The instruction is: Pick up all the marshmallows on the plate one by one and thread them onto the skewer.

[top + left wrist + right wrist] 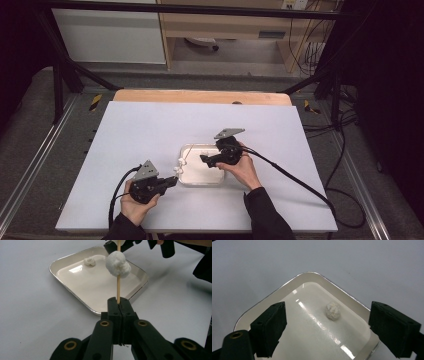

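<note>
On the white desk (pixel 150 130) we see a shallow white tray (pixel 75 260) holding one loose cotton ball (pixel 333 311). Our left tongs (pixel 119 305) are clamped tight on a wooden stick (pixel 118 287) — a second cotton ball (pixel 117 263) is threaded on it, above the tray. Our right tongs (pixel 327 332) hover over the tray, spread wide and empty.

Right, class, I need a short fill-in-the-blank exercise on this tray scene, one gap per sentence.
1. The left gripper is shut on a wooden ____ that carries a white ball.
2. The right gripper hovers over the tray with its jaws ____.
3. The number of white lumps lying loose in the tray is ____.

Missing words: stick; open; one
</note>
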### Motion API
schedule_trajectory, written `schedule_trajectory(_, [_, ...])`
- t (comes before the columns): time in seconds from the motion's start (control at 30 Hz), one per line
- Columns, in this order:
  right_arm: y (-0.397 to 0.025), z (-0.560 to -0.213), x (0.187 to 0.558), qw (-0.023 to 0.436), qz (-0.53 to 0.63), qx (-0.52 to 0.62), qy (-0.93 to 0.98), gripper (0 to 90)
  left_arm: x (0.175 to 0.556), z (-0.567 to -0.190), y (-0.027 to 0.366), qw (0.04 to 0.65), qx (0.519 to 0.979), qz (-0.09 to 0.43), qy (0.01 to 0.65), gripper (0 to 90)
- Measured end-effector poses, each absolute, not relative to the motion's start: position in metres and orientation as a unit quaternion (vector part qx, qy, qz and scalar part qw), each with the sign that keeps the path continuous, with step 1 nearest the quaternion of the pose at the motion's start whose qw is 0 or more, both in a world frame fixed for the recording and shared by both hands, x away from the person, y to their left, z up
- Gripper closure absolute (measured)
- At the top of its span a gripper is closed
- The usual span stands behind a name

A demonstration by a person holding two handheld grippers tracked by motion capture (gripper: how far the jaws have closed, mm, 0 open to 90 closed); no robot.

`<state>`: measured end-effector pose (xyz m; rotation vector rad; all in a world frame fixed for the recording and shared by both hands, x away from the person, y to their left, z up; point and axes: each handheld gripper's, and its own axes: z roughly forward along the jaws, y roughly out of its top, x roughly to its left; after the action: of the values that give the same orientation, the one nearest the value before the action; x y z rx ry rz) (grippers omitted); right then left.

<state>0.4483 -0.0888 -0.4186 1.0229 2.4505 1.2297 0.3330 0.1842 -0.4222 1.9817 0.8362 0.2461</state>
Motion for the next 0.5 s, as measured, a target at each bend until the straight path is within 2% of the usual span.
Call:
schedule_trajectory(0.4, [-0.076, -0.436, 0.467, 0.105, 0.39, 0.359, 0.842, 41.3, 0.333, -0.422, 0.184, 0.471, 0.808, 0.097, 0.339, 88.8])
schedule_trajectory(0.5, [-0.075, -0.439, 0.469, 0.105, 0.387, 0.36, 0.843, 44.9, 0.333, -0.423, 0.184, 0.471, 0.808, 0.096, 0.339, 88.8])
